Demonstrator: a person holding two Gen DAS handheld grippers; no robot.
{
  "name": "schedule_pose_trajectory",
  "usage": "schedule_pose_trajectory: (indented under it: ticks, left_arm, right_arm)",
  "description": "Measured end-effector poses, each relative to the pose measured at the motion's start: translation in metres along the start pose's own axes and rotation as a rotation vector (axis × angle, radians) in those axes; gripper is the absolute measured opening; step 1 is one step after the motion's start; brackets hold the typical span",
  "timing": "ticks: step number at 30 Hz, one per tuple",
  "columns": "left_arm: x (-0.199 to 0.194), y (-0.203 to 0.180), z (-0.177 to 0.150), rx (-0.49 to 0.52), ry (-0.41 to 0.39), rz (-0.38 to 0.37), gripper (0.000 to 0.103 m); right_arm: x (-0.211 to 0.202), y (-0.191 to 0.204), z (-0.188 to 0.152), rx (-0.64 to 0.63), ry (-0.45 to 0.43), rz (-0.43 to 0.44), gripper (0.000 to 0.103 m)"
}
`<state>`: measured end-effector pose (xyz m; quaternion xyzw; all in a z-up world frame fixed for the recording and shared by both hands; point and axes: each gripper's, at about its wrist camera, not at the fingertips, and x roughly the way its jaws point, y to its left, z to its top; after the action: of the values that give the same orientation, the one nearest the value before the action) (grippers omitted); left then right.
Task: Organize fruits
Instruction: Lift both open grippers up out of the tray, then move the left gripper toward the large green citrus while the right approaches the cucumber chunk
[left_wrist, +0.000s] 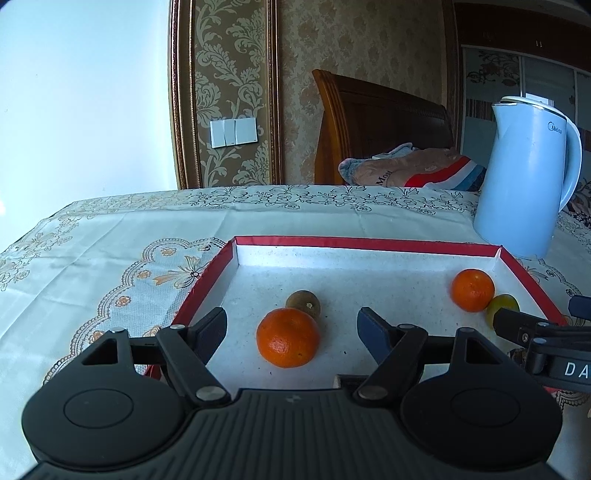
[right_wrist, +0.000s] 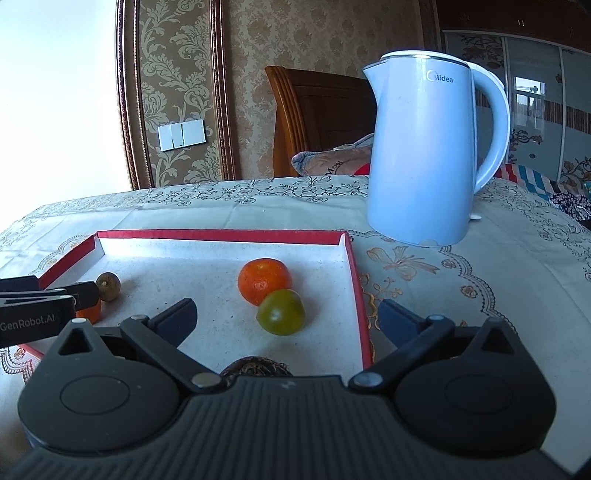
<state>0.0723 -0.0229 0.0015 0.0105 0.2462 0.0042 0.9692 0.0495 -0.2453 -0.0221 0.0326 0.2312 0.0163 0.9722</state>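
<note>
A shallow red-rimmed tray (left_wrist: 369, 243) (right_wrist: 221, 234) lies on the table. In the left wrist view my left gripper (left_wrist: 291, 328) is open, its fingers on either side of an orange (left_wrist: 288, 338), not touching it. A brown kiwi (left_wrist: 303, 303) (right_wrist: 108, 283) lies just behind that orange. A second orange (left_wrist: 472, 290) (right_wrist: 263, 281) and a green fruit (left_wrist: 502, 304) (right_wrist: 280, 312) touch each other at the tray's right side. My right gripper (right_wrist: 288, 317) is open around the green fruit, above the tray's right rim. A dark brown fruit (right_wrist: 255, 367) shows partly under it.
A light blue Midea kettle (left_wrist: 524, 181) (right_wrist: 424, 147) stands on the embroidered tablecloth (left_wrist: 110, 258) behind the tray's right corner. A wooden headboard and bedding lie beyond the table. The table's left edge is near the tray.
</note>
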Motion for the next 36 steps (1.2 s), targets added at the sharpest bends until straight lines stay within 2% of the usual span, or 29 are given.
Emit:
schedule_pose_trajectory:
  ticks: [36]
  left_arm:
    - [-0.022,0.017,-0.012,-0.062,0.005,-0.007,0.078]
  right_arm:
    - [-0.011,-0.001,-0.011,-0.01,0.013,0.003,0.103]
